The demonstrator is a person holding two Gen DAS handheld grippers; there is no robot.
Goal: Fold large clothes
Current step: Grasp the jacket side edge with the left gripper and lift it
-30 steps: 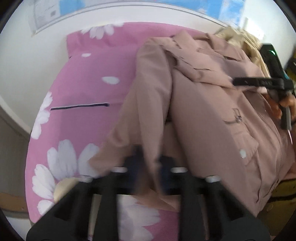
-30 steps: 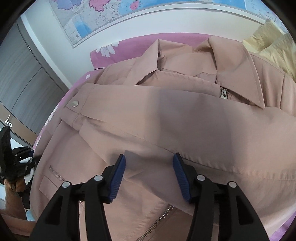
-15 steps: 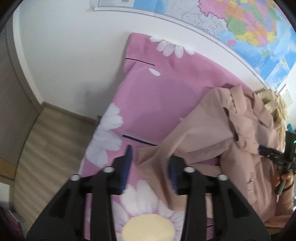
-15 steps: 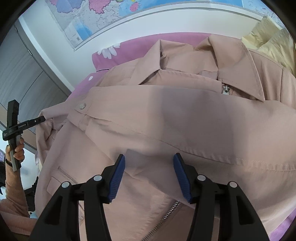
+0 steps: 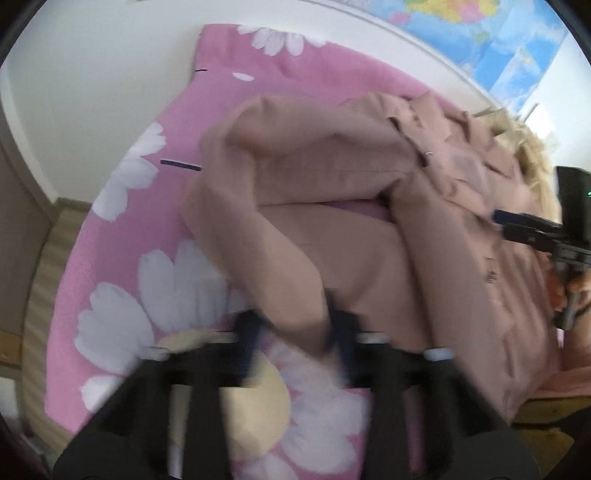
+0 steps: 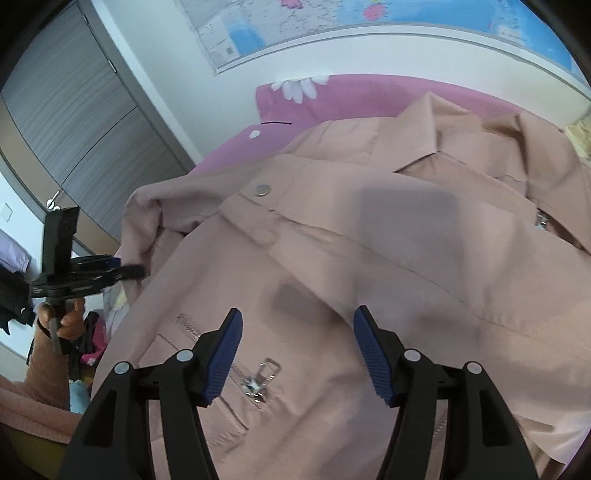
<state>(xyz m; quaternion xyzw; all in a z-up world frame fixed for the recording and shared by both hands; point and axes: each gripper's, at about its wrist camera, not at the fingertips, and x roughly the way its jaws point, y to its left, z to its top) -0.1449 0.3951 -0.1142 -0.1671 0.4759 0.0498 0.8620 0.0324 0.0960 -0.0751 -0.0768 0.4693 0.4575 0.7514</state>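
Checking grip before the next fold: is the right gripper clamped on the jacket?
No: the right gripper hovers with its blue pads wide apart above the pink jacket.

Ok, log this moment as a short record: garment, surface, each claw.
garment: pink jacket, spread out, one sleeve bunched and lifted
surface: pink bedspread with white daisies
left claw: blurred, sleeve cloth between its fingers; cannot tell if it grips
right claw: open, over the jacket front near a zip, holding nothing
snap: visible on the jacket
wall: map above the bed
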